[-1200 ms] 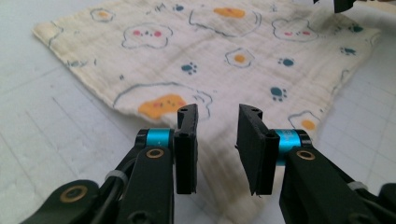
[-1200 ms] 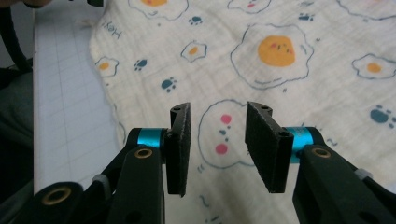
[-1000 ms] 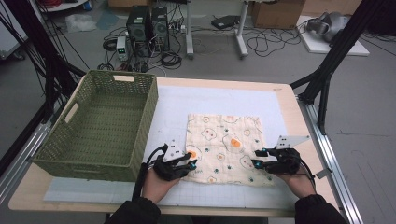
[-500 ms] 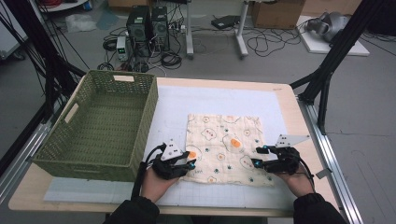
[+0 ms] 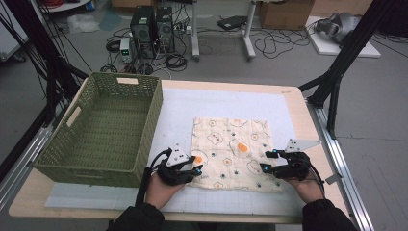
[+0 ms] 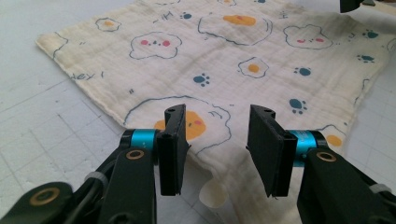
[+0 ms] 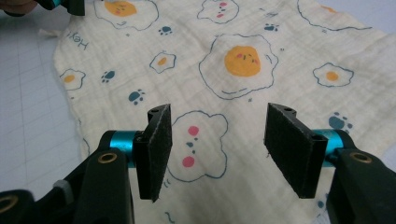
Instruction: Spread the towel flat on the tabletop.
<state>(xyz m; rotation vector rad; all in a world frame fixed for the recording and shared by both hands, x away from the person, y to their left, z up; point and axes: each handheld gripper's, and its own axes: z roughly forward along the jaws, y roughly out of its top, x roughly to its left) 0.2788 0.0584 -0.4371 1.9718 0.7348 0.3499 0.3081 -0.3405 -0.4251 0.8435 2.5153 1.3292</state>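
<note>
So the printed muslin cloth (image 5: 232,153) with the fried eggs and paw prints lies flat on the white mat (image 5: 173,115), right of the green wicker basket (image 5: 103,127) on the counter (image 5: 293,103).

The left claw (image 5: 194,171) sits at the cloth's near left corner, jaws apart. In its own view that corner is curled up between the jaws, and whether they touch it is hard to tell.

The right claw (image 5: 264,161) is over the cloth's near right part, jaws wide apart with nothing between them but the print underneath.

The person's hands are mostly hidden under the gear.

Compared with a second ago, barely anything differs; the right claw has crept slightly further onto the cloth.
</note>
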